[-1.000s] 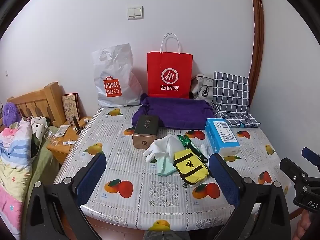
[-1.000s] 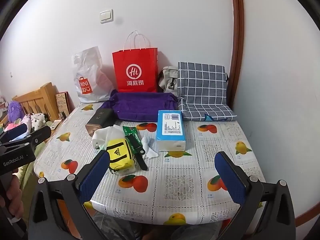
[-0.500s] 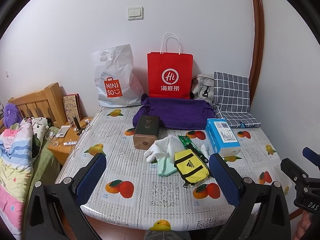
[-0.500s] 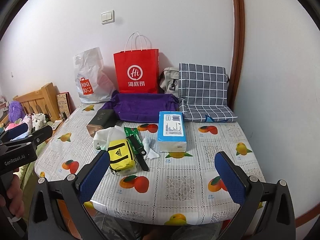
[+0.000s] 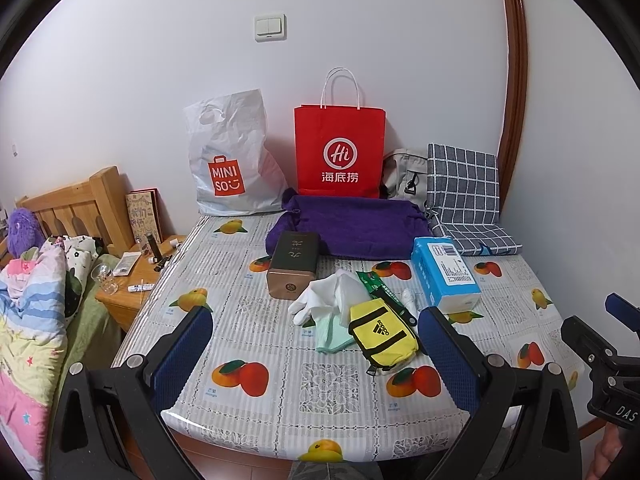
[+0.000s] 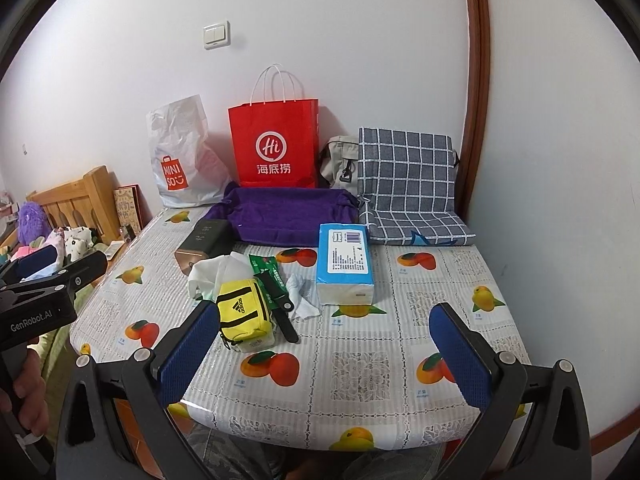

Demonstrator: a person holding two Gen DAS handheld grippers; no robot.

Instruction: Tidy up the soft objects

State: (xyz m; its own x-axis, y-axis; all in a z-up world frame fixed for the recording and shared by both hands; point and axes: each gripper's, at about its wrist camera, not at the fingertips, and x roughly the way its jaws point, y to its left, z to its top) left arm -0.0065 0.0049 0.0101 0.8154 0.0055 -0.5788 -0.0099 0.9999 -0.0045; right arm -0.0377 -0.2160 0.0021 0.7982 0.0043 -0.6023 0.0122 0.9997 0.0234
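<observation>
A yellow pouch (image 5: 383,335) (image 6: 244,314) lies mid-table beside white and mint cloths (image 5: 333,307) (image 6: 212,274). A blue tissue pack (image 5: 444,276) (image 6: 345,263) sits to their right, with a crumpled white tissue (image 6: 301,296) and a green packet (image 6: 267,274) between. An open purple fabric bin (image 5: 352,226) (image 6: 285,218) stands behind them. My left gripper (image 5: 316,354) hangs open over the table's front edge, nothing between its fingers. My right gripper (image 6: 322,354) is open too, just short of the pouch.
A dark tin box (image 5: 294,264), red paper bag (image 5: 340,152), white plastic bag (image 5: 230,160), grey bag (image 6: 340,162) and checked cushion (image 6: 408,184) line the back. A bed with blankets (image 5: 32,308) and a nightstand (image 5: 136,276) lie left. The wall (image 6: 560,160) bounds the right.
Both grippers have drifted slightly, so the table sits a little lower and closer in view. Nothing on the table has moved; both grippers stay open.
</observation>
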